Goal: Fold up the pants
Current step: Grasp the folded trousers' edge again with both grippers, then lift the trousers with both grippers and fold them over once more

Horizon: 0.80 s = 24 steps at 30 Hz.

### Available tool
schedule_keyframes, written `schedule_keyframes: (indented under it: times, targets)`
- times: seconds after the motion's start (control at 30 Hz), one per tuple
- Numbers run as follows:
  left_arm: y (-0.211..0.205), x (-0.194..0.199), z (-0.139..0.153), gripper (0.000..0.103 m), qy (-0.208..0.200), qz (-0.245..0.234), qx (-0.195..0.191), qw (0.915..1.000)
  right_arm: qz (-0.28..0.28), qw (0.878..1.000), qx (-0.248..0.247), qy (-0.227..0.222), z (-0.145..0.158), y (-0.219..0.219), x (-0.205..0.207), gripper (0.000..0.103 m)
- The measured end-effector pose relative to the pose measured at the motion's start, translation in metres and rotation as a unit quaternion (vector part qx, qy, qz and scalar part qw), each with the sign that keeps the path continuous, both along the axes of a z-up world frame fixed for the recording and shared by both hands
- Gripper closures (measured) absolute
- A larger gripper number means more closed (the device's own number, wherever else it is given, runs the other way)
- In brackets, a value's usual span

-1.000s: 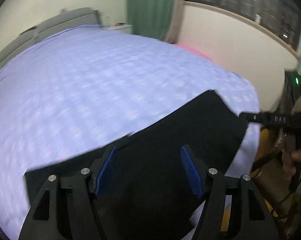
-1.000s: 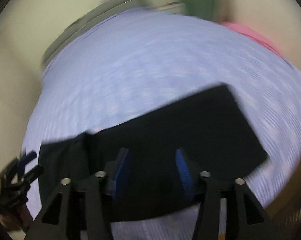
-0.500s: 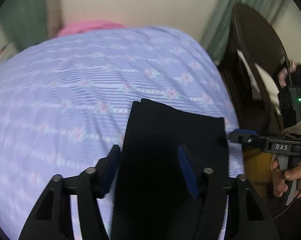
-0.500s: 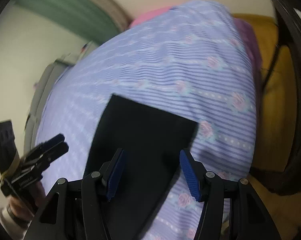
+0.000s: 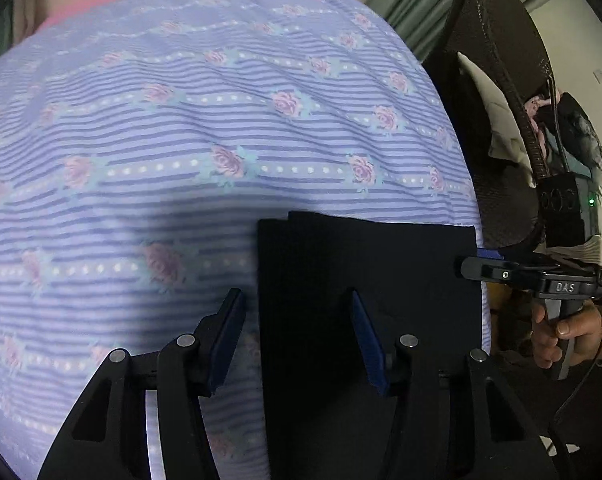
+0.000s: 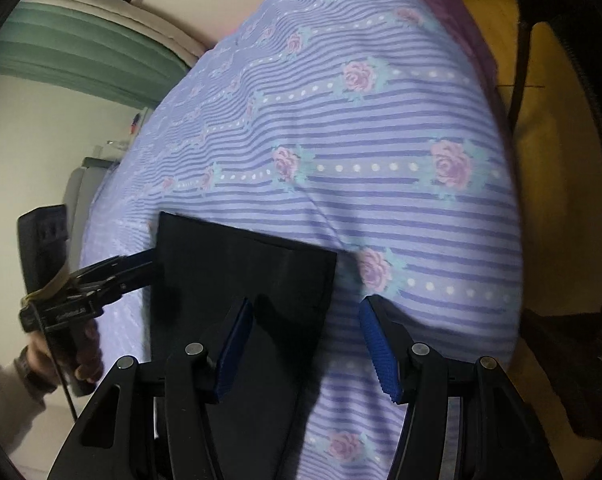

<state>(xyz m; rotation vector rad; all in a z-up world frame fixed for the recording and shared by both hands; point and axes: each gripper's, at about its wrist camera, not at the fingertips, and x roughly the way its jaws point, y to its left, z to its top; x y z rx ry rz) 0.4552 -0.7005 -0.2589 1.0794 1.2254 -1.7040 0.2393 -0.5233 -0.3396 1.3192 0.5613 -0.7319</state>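
The black pants [image 5: 365, 272] lie flat as a long folded strip near the bed's edge; they also show in the right wrist view [image 6: 237, 276]. My left gripper [image 5: 297, 316] is open and empty, straddling the strip's left edge just above the fabric. My right gripper [image 6: 307, 320] is open and empty, straddling the strip's right edge. In the left wrist view the right gripper's fingertips [image 5: 481, 266] sit at the strip's right edge. In the right wrist view the left gripper's fingertips [image 6: 137, 264] sit at its left edge.
The bed has a purple striped, rose-patterned sheet [image 5: 221, 128]. A dark wicker chair [image 5: 497, 92] with clothes stands to the right of the bed. A yellow cushion [image 6: 541, 128] lies beyond the bed's corner. Green curtains [image 6: 81, 52] hang by the wall.
Both grippers swung round to face along the pants toward their far end and came lower and closer. Each now straddles one long edge. Both stayed open.
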Motion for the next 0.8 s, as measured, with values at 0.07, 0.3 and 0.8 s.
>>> schedule_keyframes:
  times: [0.07,0.3,0.8]
  targets:
    - [-0.006,0.001,-0.002,0.051,0.007,0.002,0.001,1.0,0.013,1.0,-0.004,-0.014,0.0,-0.003,0.004,0.059]
    - [-0.016,0.0,0.0,0.08,0.012,-0.005,-0.004,0.9999,0.028,0.998,-0.001,-0.049,0.0,-0.004,0.0,0.084]
    - [0.026,-0.002,0.083,0.092,-0.005,-0.056,-0.088,0.9945,0.067,0.992,-0.101,-0.042,0.075,0.031,0.013,0.089]
